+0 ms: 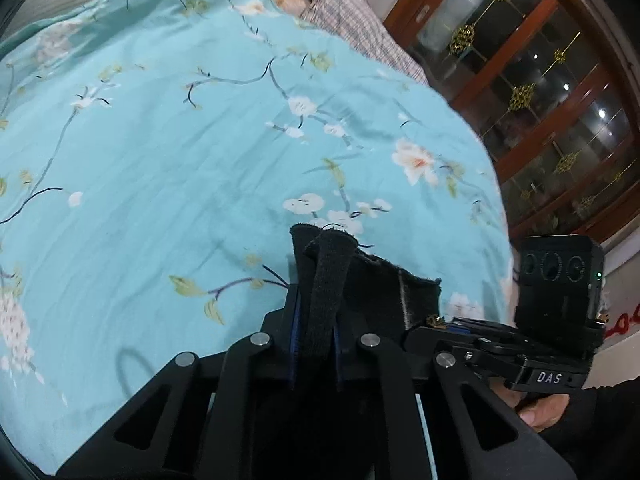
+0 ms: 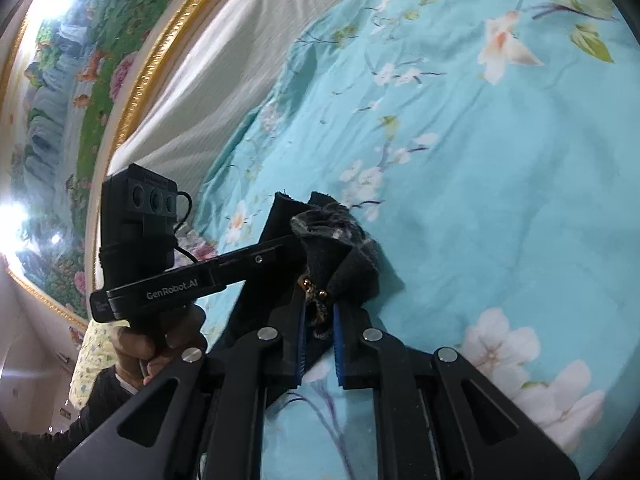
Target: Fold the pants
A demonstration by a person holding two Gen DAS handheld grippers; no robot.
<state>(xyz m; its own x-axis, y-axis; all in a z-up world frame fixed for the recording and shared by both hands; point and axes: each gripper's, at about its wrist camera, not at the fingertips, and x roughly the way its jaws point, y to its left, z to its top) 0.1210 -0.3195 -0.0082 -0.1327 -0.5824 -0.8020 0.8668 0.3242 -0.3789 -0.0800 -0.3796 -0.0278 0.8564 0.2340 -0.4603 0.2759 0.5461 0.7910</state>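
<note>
Left wrist view: the left hand-held gripper (image 1: 316,280) points down over a bed spread with a turquoise flowered sheet (image 1: 168,152). Its jaws are pressed together on a bunched fold of the black pants (image 1: 328,276), which stands up between the blue-lined pads and sticks out past the tips. A flat strip of the same dark cloth runs off to the right, toward the right hand-held gripper (image 1: 436,322), which comes in from the right edge just beside the left one. A black camera box (image 1: 558,280) sits on top of it, and the hand (image 1: 540,408) holding it shows below, in a dark sleeve. Past the bed's far edge lies a checked cloth (image 1: 352,16), and a wooden cabinet with glass doors (image 1: 532,80) fills the right side of the room.

Right wrist view: the right hand-held gripper (image 2: 319,304) is clamped on another bunch of the pants (image 2: 340,248). The cloth is rumpled here, with a greyish fuzzy lining turned outward at the top, and something small and brassy, perhaps a button or zip pull, shows between the pads; the picture is too blurred to be sure. The rest of the pants hangs down onto the sheet (image 2: 480,160) below and to the left of the jaws. The left hand-held gripper (image 2: 292,246) reaches in from the left, its tip against the same cloth, carried by a hand (image 2: 152,344). A pale striped cover (image 2: 224,88) lies beyond the sheet's edge, and a gold-framed painting (image 2: 80,92) hangs on the wall.
</note>
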